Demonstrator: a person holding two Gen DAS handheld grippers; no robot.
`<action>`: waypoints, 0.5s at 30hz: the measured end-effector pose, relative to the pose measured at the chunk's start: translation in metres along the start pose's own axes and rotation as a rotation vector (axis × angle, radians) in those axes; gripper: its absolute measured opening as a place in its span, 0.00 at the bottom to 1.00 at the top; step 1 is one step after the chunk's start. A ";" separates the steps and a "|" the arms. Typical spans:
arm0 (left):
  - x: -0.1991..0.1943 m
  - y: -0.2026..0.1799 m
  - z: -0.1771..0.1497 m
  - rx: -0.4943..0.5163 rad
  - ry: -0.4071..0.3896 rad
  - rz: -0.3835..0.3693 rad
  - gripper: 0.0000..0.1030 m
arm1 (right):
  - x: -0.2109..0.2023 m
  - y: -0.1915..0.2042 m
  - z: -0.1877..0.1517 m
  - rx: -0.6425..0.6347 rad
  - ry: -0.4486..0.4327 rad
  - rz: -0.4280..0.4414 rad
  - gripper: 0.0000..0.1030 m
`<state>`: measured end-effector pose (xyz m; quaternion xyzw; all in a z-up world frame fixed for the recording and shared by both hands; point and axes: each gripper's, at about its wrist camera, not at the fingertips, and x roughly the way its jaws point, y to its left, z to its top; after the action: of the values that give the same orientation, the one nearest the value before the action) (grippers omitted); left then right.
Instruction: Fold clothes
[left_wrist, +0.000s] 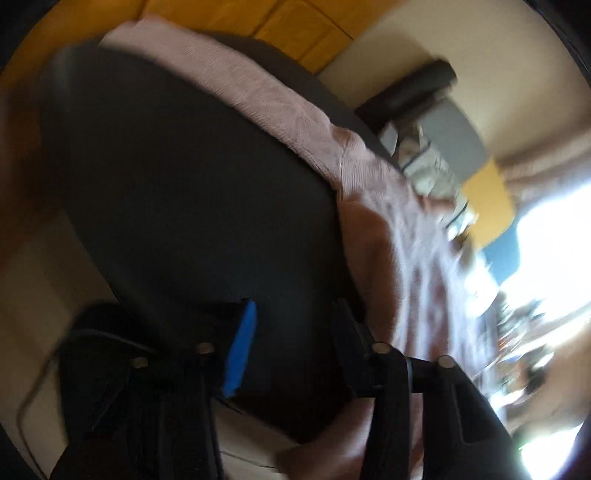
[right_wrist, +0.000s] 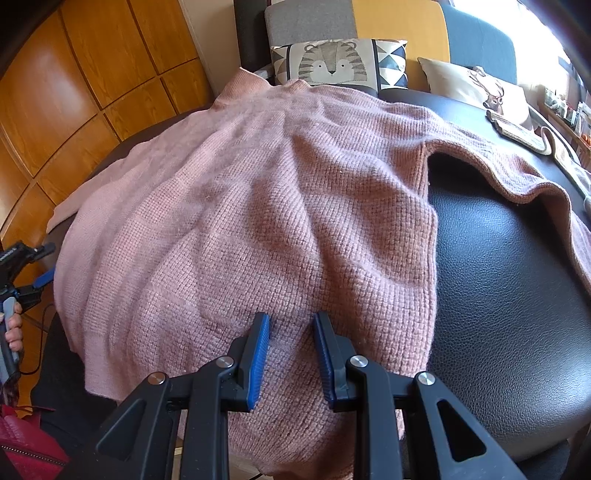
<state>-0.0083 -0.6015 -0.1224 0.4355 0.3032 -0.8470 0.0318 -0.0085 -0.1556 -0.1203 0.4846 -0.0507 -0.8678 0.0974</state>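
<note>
A pink knitted sweater (right_wrist: 258, 206) lies spread over a black leather surface (right_wrist: 509, 295), its body facing up with soft wrinkles running toward the near hem, which hangs over the near edge. One sleeve (right_wrist: 517, 162) stretches off to the right across the black leather, its edge rippled. The right gripper (right_wrist: 291, 354) hovers low over the near hem with its blue-padded fingers (right_wrist: 258, 354) spread apart, knit visible in the gap between them and nothing clamped. The left gripper (left_wrist: 291, 332) sits off the sweater's left edge; its own view is motion-blurred, showing bare black leather between its parted fingers, one blue pad (left_wrist: 242, 347) clear and the other dark, with the sweater running along the far and right side of that view. In the right wrist view a hand (right_wrist: 14, 328) grips the left tool's handle at the far left. Behind the sweater stand a tiger-print cushion (right_wrist: 332, 66) and a deer-print cushion (right_wrist: 476, 88), with orange wooden panelling (right_wrist: 85, 85) to the left and a red bag (right_wrist: 26, 446) at the lower left
</note>
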 end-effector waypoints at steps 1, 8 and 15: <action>0.002 -0.011 -0.003 0.096 0.012 0.027 0.39 | 0.000 0.000 0.000 0.001 0.000 -0.001 0.24; 0.021 -0.081 -0.032 0.369 0.093 -0.109 0.38 | 0.000 0.002 0.001 0.003 0.005 -0.007 0.24; 0.046 -0.076 -0.021 0.162 0.216 -0.263 0.39 | 0.003 0.000 0.005 0.005 0.007 -0.006 0.24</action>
<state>-0.0456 -0.5184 -0.1296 0.4817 0.2900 -0.8138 -0.1469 -0.0142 -0.1561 -0.1207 0.4881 -0.0508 -0.8663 0.0937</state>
